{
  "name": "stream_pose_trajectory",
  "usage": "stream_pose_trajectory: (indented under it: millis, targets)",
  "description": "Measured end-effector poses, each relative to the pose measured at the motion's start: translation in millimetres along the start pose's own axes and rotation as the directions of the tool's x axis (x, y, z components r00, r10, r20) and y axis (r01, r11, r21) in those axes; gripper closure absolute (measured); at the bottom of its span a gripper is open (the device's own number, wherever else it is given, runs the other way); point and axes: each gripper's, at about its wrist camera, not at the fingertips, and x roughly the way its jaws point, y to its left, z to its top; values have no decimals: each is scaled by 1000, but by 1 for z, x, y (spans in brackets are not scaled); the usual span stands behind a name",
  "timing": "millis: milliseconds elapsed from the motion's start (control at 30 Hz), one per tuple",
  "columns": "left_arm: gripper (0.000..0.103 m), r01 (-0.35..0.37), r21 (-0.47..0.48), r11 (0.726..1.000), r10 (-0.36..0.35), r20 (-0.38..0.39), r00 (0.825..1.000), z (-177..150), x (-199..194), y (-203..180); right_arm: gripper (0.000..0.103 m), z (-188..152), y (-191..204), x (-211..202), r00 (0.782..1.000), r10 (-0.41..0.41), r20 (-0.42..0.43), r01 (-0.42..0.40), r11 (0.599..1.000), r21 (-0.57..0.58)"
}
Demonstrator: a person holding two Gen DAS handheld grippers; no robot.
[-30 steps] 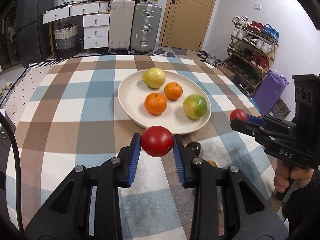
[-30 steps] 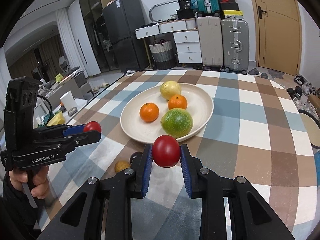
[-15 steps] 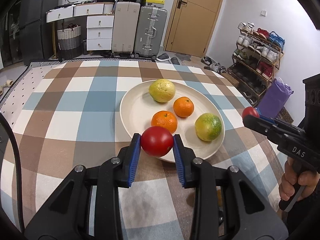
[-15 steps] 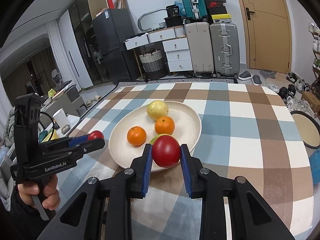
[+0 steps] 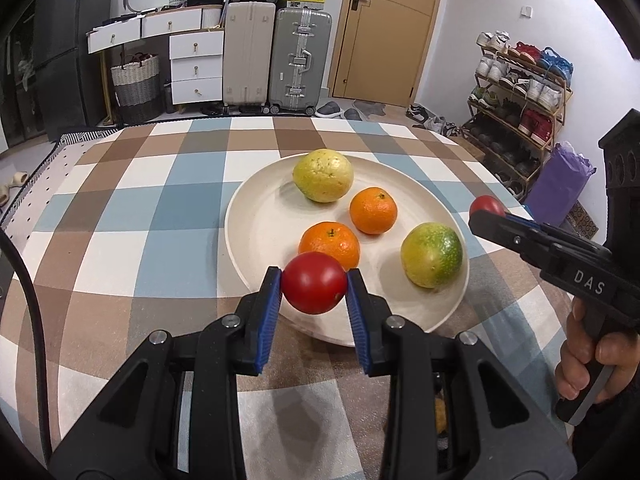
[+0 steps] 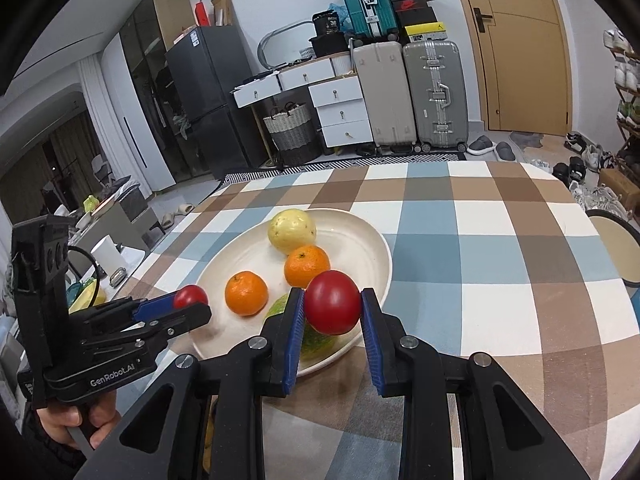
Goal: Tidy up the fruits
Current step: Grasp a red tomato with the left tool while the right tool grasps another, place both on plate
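Tomatoes, two: left tomato (image 5: 314, 282) was clamped in the left gripper (image 5: 314, 286) over the plate's (image 5: 256, 236) near rim, right tomato (image 6: 333, 302) pinched in the right gripper (image 6: 332, 306) above the green-yellow fruit (image 5: 432, 254). Best approach, judged: lower each onto bare plate, clear of the tangerines (image 5: 330, 242), before letting go, or they would roll onto the checked tablecloth (image 5: 120, 216).

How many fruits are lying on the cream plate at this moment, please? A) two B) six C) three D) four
D: the plate holds a yellow fruit, two oranges and a green-yellow fruit; the two red tomatoes are clamped in the left gripper and right gripper, not on it.
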Motion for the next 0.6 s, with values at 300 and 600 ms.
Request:
stream_pose_trajectory:
  millis: [300, 600]
  targets:
    - [73, 0, -35, 999, 1, 2, 1000, 2, 6, 10, 75, 9, -9, 15, 1000, -6, 4, 6, 1000, 28]
    - [73, -1, -11, 1000, 1, -6, 1000, 3, 12, 8, 75, 10, -16, 27, 1000, -3, -12, 3, 999, 49]
